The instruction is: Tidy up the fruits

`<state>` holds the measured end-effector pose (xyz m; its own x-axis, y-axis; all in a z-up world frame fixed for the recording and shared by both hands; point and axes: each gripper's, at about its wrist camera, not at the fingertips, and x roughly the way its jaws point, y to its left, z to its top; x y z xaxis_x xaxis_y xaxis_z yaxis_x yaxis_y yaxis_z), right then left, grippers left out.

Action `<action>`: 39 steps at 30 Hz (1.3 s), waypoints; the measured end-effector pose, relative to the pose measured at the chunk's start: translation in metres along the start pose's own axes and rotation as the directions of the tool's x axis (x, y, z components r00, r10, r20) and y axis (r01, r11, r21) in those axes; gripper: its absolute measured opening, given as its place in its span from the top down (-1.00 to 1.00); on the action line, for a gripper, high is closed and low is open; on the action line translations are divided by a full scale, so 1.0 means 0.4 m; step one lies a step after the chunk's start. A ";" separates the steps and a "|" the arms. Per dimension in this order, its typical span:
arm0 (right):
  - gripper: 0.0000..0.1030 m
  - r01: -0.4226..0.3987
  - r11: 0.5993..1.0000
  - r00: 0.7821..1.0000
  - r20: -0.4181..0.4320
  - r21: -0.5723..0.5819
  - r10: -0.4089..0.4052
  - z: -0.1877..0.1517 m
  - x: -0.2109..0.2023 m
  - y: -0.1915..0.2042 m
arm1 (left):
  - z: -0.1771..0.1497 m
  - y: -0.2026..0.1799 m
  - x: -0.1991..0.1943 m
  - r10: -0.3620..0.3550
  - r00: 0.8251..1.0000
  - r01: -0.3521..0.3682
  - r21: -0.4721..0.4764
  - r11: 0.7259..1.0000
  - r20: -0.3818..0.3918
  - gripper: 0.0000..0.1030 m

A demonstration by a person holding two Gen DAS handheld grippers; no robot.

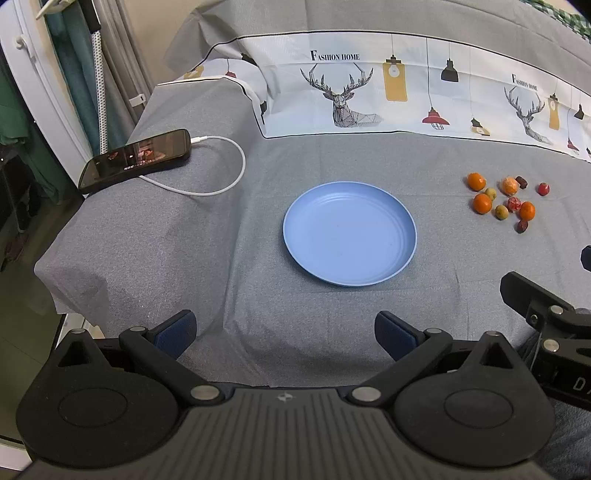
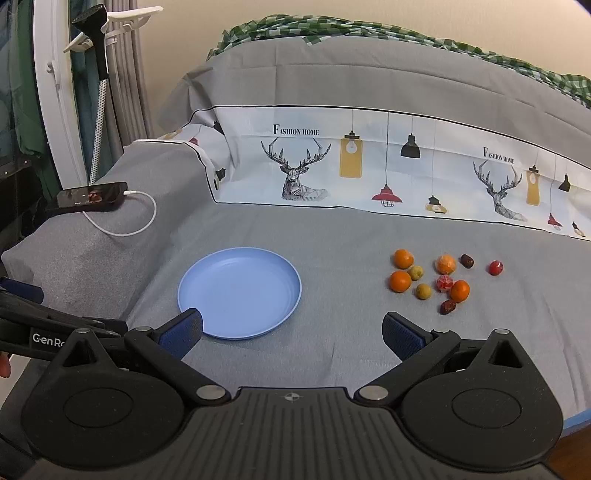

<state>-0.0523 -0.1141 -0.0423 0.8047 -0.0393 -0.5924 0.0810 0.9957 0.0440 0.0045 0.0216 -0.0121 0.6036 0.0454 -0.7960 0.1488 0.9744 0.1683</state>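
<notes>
One blue plate [image 2: 239,293], ten small fruits [image 2: 444,278], two hand-held grippers [image 2: 291,332] spread

I'm seeing a bed with a grey sheet [image 2: 332,236], and a folded deer-and-lamp print cover [image 2: 369,170] across the back. Green checked blanket [image 2: 332,27] on top of the pile, beige wall [image 2: 332,14] behind. White door frame [image 2: 48,96] and grey curtain [image 2: 127,74] at left. Even indoor light.
</notes>
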 end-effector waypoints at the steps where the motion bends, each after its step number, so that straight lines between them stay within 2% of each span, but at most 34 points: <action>1: -0.99 -0.002 1.000 1.000 0.001 0.003 0.002 0.001 0.000 -0.004 | 0.000 0.000 0.000 0.001 1.000 -0.001 0.000 1.000 -0.001 -0.99; 17: -0.99 -0.013 1.000 1.000 -0.017 0.019 0.013 -0.003 0.009 -0.007 | -0.003 -0.003 0.002 0.008 1.000 -0.008 0.003 1.000 -0.007 -0.99; 23: -0.99 -0.006 1.000 1.000 0.005 0.003 0.006 -0.008 0.018 -0.011 | -0.001 -0.005 0.014 0.014 1.000 -0.014 0.008 1.000 -0.023 -0.99; 30: -0.99 -0.019 0.998 1.000 0.015 0.055 0.018 -0.018 0.041 -0.040 | 0.016 -0.029 0.041 0.013 0.999 -0.012 0.031 0.999 -0.041 -0.99; 33: -0.99 0.023 0.993 0.999 0.030 0.115 -0.027 -0.022 0.049 -0.078 | 0.034 -0.059 0.059 0.006 0.999 -0.004 0.047 0.999 -0.049 -0.99; 36: -0.99 0.118 0.979 0.991 0.038 0.165 -0.126 -0.021 0.068 -0.142 | 0.061 -0.100 0.079 -0.020 0.998 0.024 0.069 0.997 -0.055 -0.99; 39: -0.99 0.200 0.954 0.978 0.009 0.226 -0.207 -0.020 0.107 -0.218 | 0.093 -0.150 0.107 -0.064 0.996 0.070 0.085 0.994 -0.068 -0.99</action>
<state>-0.0298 -0.2018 -0.0779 0.7760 -0.2454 -0.5810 0.3705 0.9228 0.1051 0.0506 -0.0431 -0.0348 0.5383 -0.0026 -0.8428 0.2565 0.9531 0.1608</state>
